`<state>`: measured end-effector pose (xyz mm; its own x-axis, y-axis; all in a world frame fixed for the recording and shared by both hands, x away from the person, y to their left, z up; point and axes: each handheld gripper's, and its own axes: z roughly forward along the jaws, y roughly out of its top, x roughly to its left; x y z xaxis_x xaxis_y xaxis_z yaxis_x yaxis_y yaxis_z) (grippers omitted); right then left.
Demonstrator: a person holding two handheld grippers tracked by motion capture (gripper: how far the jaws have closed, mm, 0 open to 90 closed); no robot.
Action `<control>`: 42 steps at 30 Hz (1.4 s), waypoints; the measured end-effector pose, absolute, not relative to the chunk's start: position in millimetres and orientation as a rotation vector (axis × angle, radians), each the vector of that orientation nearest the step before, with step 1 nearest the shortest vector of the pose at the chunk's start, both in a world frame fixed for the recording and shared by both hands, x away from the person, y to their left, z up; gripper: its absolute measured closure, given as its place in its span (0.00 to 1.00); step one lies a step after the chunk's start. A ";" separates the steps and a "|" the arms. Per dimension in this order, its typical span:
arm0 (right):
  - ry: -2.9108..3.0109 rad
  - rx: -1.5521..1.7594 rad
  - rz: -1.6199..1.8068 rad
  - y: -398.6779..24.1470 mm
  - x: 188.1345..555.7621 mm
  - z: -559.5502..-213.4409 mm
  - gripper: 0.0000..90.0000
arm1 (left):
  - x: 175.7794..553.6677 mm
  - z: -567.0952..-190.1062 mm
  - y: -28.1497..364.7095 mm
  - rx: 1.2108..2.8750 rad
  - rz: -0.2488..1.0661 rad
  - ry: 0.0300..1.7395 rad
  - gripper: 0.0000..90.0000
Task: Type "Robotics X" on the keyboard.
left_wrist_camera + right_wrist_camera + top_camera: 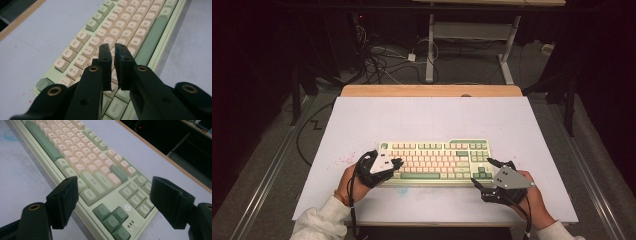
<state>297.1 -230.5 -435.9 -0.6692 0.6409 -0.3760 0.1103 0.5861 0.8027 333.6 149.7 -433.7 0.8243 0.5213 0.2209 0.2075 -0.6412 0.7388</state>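
Your left gripper [112,51] is nearest in the left gripper view, its jaws almost closed with only a thin gap and nothing between them. They hover above the left letter keys of the keyboard [435,161], which lies in the lower middle of the high view on the white counter [427,120]. Its long axis runs from left to right, with the space bar [420,175] facing you. Your right gripper [486,175] waits at the keyboard's lower right corner with jaws wide open; in the right gripper view the arrow keys [111,218] sit between them, not touched. I judge the left gripper is nearer to press a key.
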 end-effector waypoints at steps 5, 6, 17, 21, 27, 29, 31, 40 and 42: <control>2.150 0.594 1.026 -230.6 297.1 -435.9 0.26 | 330.8 -435.8 146.9 2.270 0.507 0.512 0.94; 2.150 0.594 1.026 -230.6 297.2 -435.9 0.26 | 330.5 -436.3 146.3 2.275 0.498 0.508 0.94; 2.154 0.590 1.023 -230.5 297.3 -436.3 0.26 | 329.5 -444.0 139.0 2.311 0.446 0.484 0.94; 2.156 0.592 1.023 -230.1 297.5 -436.7 0.26 | 331.3 -447.2 137.4 2.318 0.437 0.487 0.94; 2.159 0.592 1.019 -229.8 297.6 -437.2 0.26 | 332.5 -451.8 134.2 2.331 0.432 0.489 0.94; 2.161 0.592 1.018 -229.7 297.6 -437.4 0.26 | 333.3 -455.7 131.9 2.358 0.425 0.484 0.94; 2.162 0.591 1.017 -229.7 297.6 -437.5 0.26 | 334.0 -461.0 130.3 2.360 0.396 0.479 0.97; 2.156 0.592 1.018 -231.0 297.6 -436.4 0.26 | 331.1 -447.2 135.1 2.312 0.463 0.484 0.97; 2.153 0.595 1.018 -231.3 297.8 -436.1 0.27 | 331.0 -443.8 138.4 2.290 0.482 0.492 0.93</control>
